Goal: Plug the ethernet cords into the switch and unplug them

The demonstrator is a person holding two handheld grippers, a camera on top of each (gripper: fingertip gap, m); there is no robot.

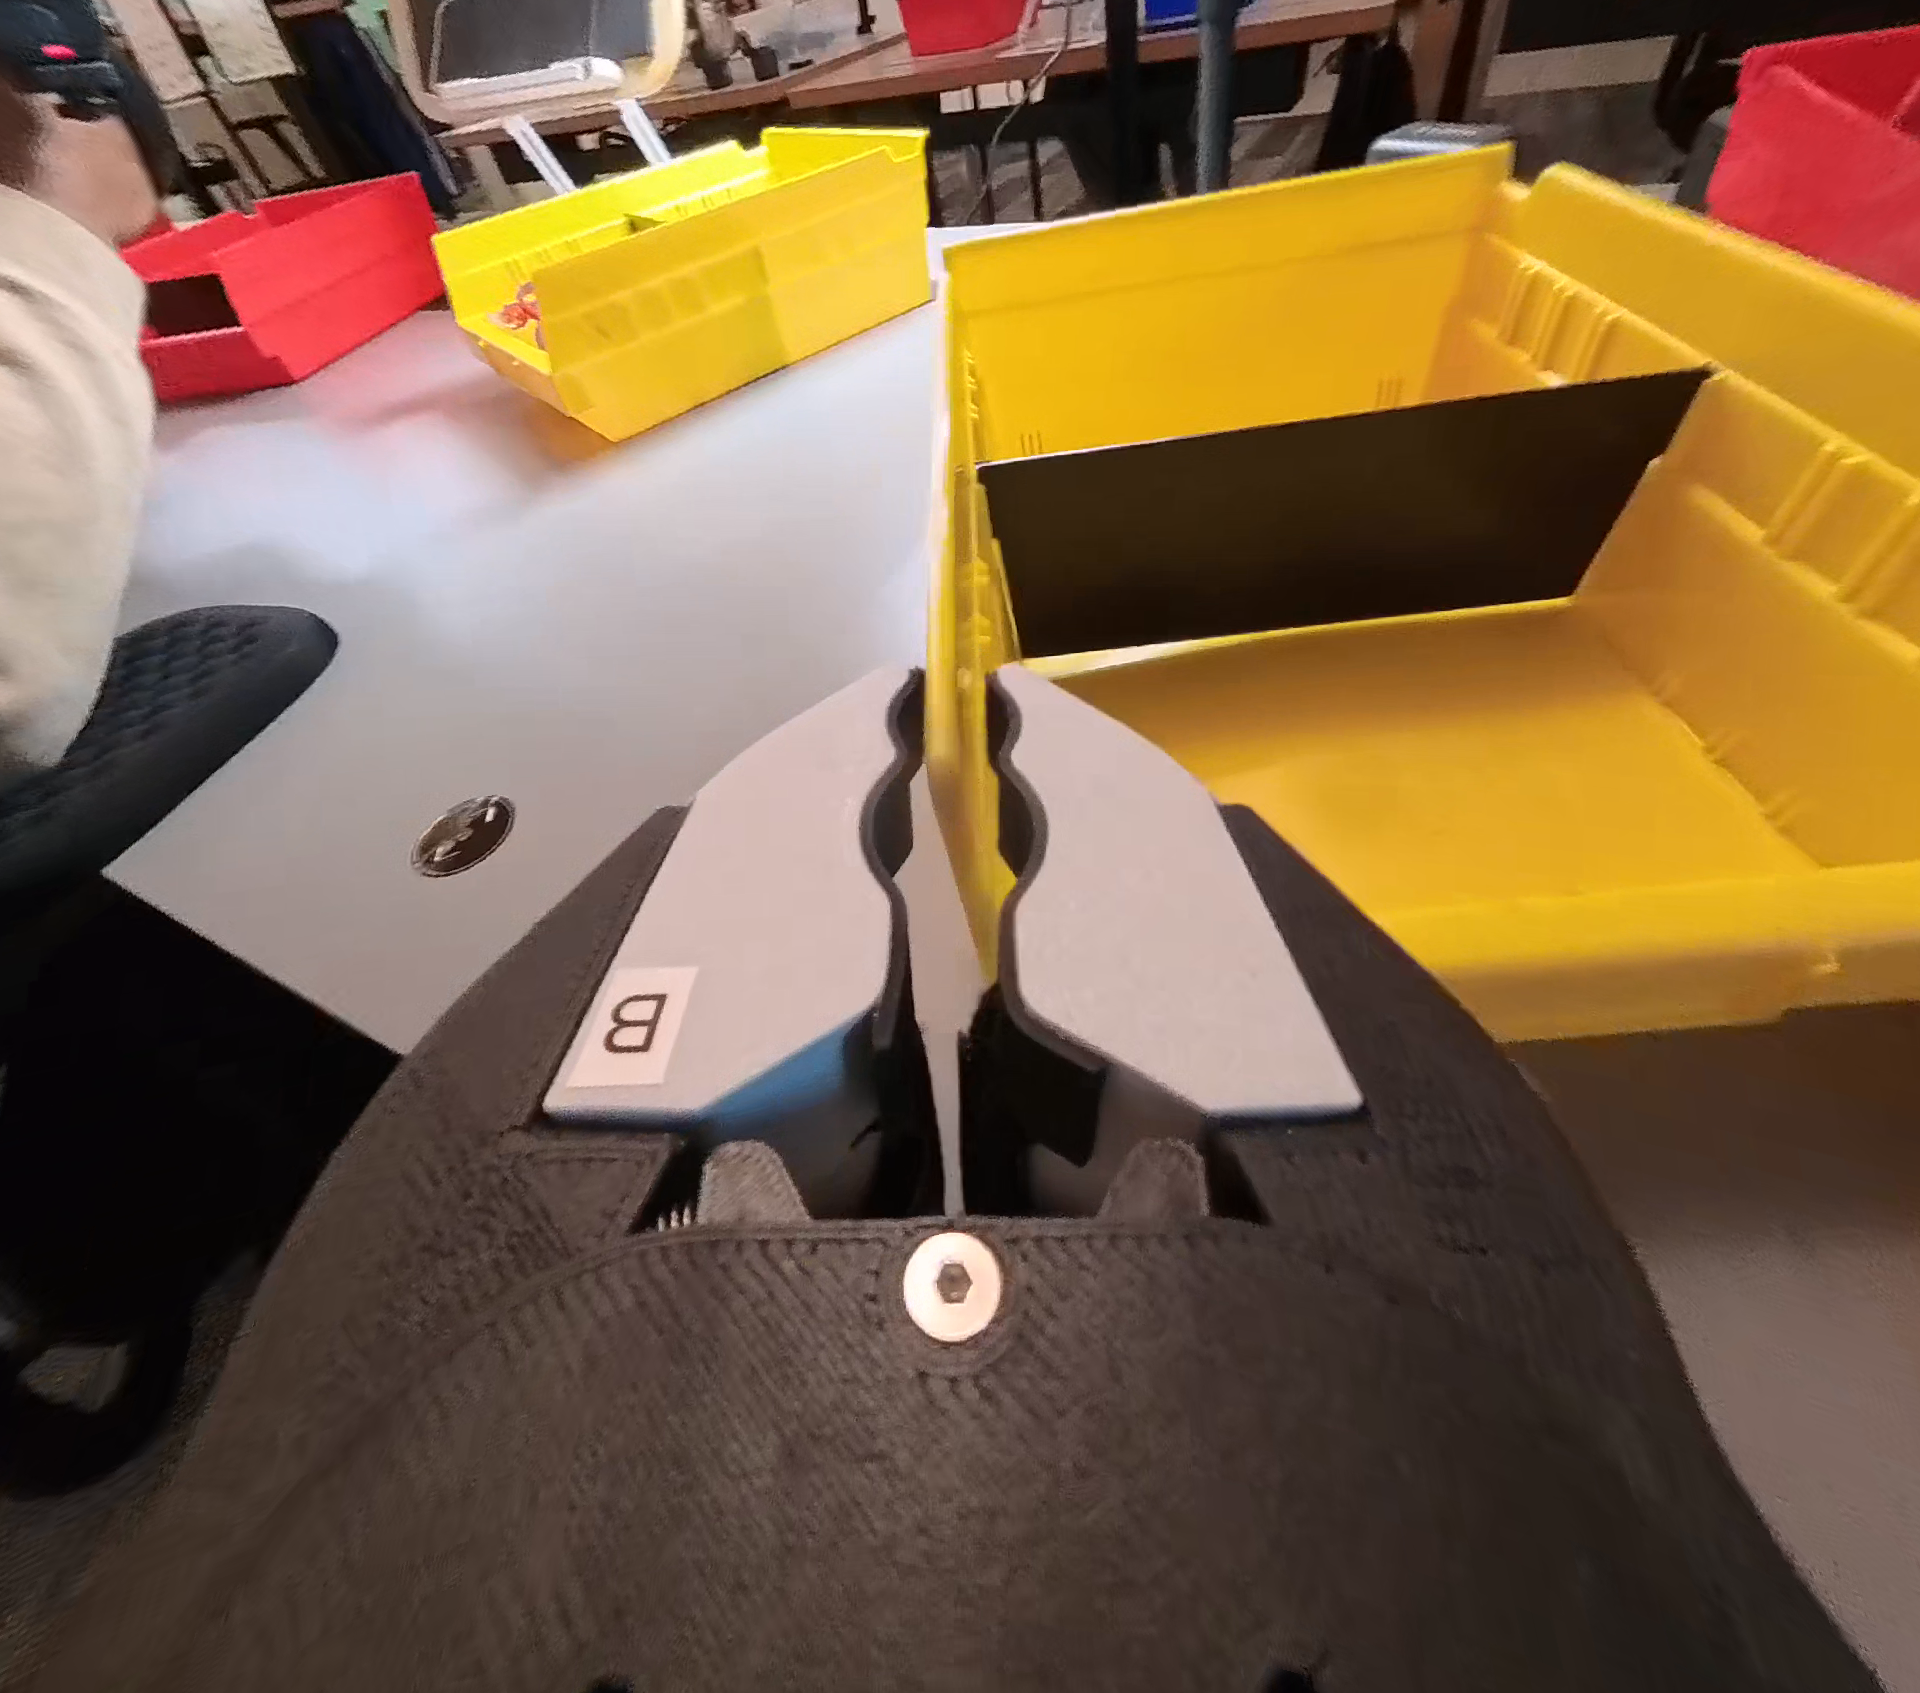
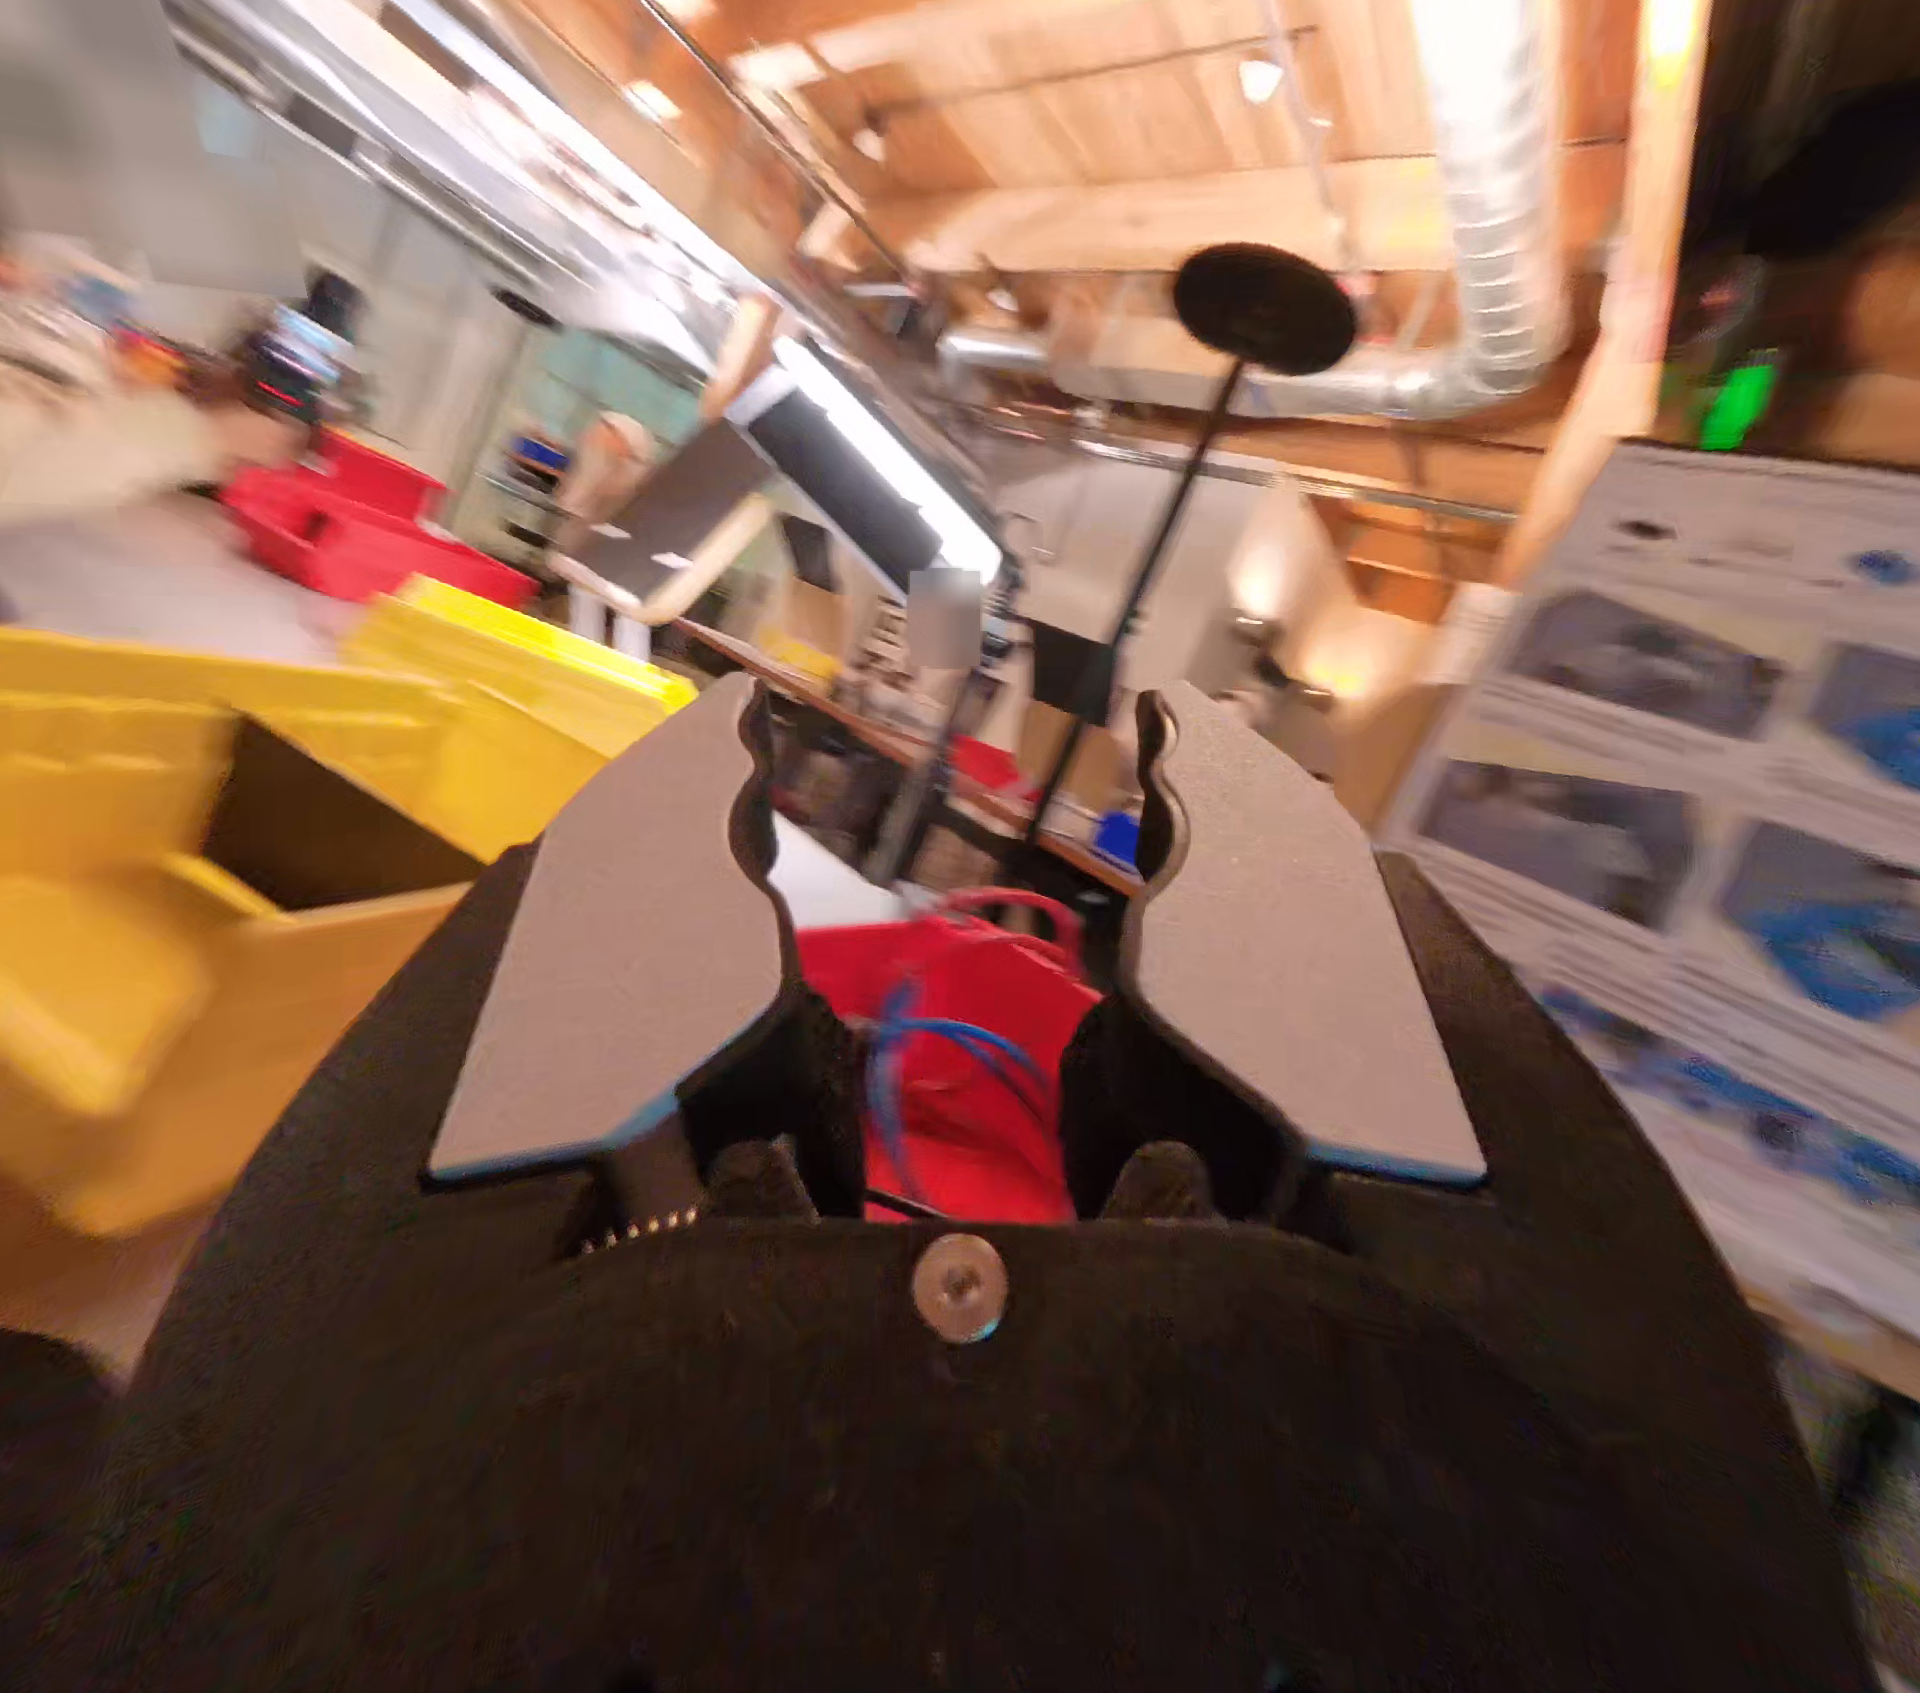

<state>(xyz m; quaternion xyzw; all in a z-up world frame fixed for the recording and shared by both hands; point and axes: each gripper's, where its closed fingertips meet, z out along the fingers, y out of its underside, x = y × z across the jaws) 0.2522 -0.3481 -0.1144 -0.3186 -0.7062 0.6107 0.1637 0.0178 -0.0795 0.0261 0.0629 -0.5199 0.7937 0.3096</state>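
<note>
No switch shows in either view. In the right wrist view, blue ethernet cords and a red cord lie in a red bin, seen low between my fingers. My right gripper is open and empty, tilted up toward the ceiling; this view is blurred. My left gripper has its jaws almost together over the grey table. The left wall of a yellow bin shows in the narrow gap; I cannot tell whether the fingers touch it.
The near yellow bin has a black divider and looks empty. A second yellow bin and red bins stand farther back. A person's sleeve and a black chair are at the left. Posters stand at the right. Some 40 centimetres of space lies between my two pairs of fingers.
</note>
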